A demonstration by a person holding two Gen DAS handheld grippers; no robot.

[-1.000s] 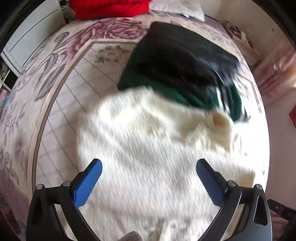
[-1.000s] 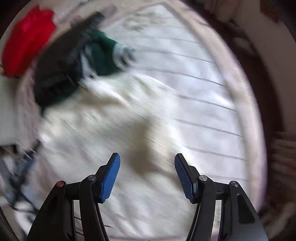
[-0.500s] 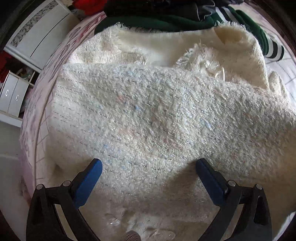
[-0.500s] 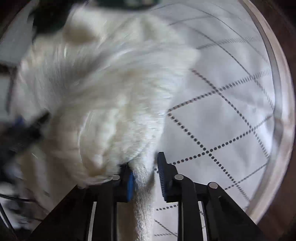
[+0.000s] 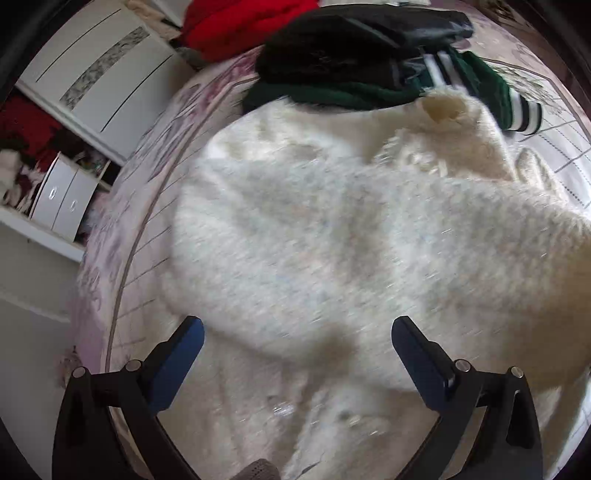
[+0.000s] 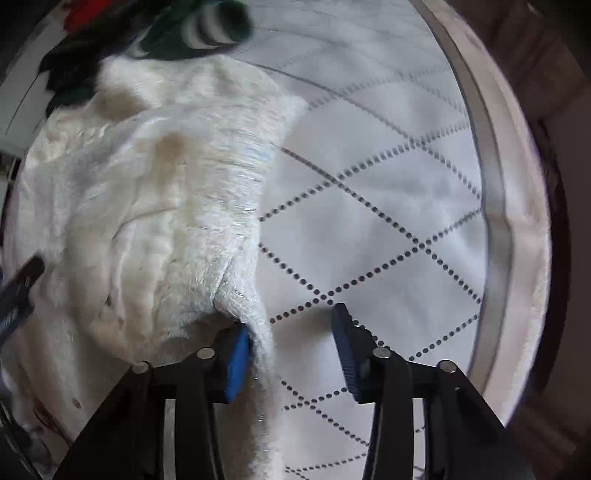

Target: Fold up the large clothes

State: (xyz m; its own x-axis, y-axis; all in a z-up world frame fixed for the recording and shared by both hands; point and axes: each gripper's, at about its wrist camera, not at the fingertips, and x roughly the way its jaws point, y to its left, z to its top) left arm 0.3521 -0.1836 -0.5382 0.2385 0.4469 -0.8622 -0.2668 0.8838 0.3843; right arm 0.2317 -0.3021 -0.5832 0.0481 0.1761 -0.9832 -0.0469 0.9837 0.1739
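Note:
A large cream fuzzy sweater point(image 5: 332, 236) lies rumpled on the bed and fills most of the left wrist view. My left gripper point(image 5: 295, 343) hovers over its near part, open wide, with nothing between the blue pads. In the right wrist view the sweater point(image 6: 147, 206) covers the left half. Its right edge hangs down along the left pad point(image 6: 238, 354) of my right gripper point(image 6: 291, 350). Those jaws are opening; the fabric strip sits between them but the right pad stands apart from it.
A black garment point(image 5: 343, 48) and a green one with white-striped cuffs point(image 5: 509, 99) lie behind the sweater, a red one point(image 5: 240, 26) further back. The quilted white bedcover point(image 6: 388, 206) spreads right of the sweater. White cabinets point(image 5: 96, 77) stand at the left.
The right gripper, shut on the sweater's edge half a second ago, has spread its jaws. The left gripper has drawn back from the sweater, so the dark clothes and the bed's left side show again.

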